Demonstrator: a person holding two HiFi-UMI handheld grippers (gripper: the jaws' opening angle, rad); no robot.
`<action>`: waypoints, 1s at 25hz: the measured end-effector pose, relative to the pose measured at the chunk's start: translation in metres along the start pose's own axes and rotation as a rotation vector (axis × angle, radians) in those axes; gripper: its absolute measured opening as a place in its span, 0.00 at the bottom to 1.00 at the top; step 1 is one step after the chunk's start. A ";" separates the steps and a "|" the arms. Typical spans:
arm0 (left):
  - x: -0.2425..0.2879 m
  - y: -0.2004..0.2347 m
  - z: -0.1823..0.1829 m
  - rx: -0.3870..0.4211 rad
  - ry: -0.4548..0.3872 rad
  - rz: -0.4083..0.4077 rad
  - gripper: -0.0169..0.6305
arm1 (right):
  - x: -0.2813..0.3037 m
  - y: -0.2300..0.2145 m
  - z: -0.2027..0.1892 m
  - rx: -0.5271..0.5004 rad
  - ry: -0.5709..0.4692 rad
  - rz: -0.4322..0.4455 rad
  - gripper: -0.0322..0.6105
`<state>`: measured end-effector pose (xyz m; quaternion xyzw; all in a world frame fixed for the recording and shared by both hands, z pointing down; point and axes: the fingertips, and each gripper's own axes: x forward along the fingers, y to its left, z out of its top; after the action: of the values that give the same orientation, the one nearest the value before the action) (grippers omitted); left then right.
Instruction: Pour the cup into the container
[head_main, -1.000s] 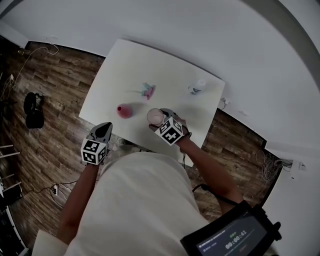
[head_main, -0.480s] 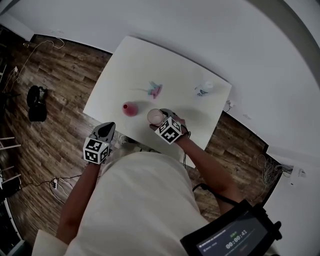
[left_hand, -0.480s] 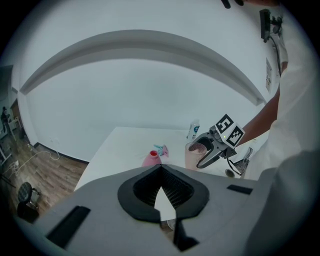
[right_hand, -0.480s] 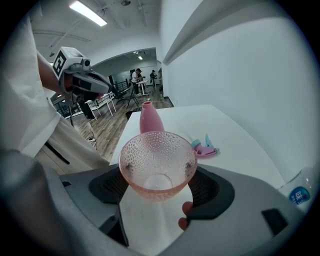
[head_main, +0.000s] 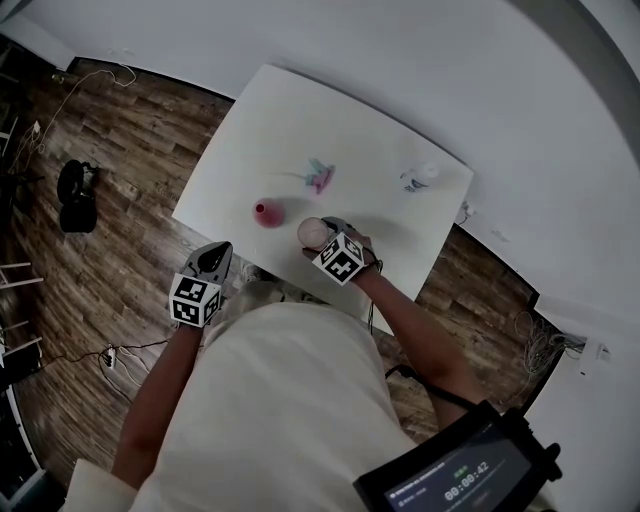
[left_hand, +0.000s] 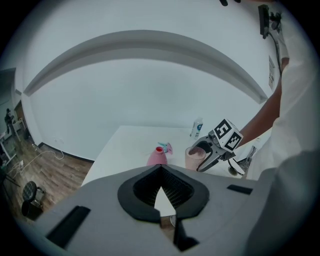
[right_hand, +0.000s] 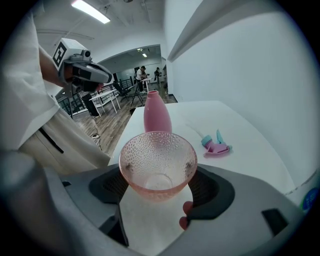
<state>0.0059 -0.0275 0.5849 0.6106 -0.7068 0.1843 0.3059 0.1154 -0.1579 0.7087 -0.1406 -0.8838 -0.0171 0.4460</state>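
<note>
My right gripper (head_main: 322, 236) is shut on a pink dimpled glass cup (head_main: 312, 233), which stands upright just over the near part of the white table (head_main: 250, 130). In the right gripper view the cup (right_hand: 157, 165) sits between the jaws and I see nothing inside it. A pink bottle-shaped container (head_main: 267, 211) stands on the table just left of the cup, and shows behind it as the container (right_hand: 157, 112). My left gripper (head_main: 212, 255) is shut and empty, off the table's near left edge. It looks toward the container (left_hand: 156, 156) and the cup (left_hand: 195, 156).
A pink and teal spray head (head_main: 320, 176) lies mid-table. A small white bottle (head_main: 420, 177) stands near the far right corner. Wood floor surrounds the table, with cables and a dark bag (head_main: 76, 195) at the left. A white wall runs behind.
The right gripper has sunk a little with the cup and drawn closer to the pink container. The left gripper has kept its place.
</note>
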 end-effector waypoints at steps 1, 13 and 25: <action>0.000 0.000 0.000 0.001 0.001 -0.001 0.04 | 0.002 0.000 -0.001 -0.001 0.002 0.002 0.62; 0.004 -0.001 0.002 0.016 0.016 -0.014 0.04 | 0.012 -0.005 -0.005 -0.002 -0.011 -0.010 0.62; 0.005 -0.003 -0.005 0.013 0.028 -0.013 0.04 | 0.018 -0.009 -0.004 -0.036 -0.048 -0.046 0.62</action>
<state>0.0100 -0.0281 0.5915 0.6145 -0.6973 0.1953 0.3131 0.1059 -0.1633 0.7261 -0.1284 -0.8968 -0.0397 0.4215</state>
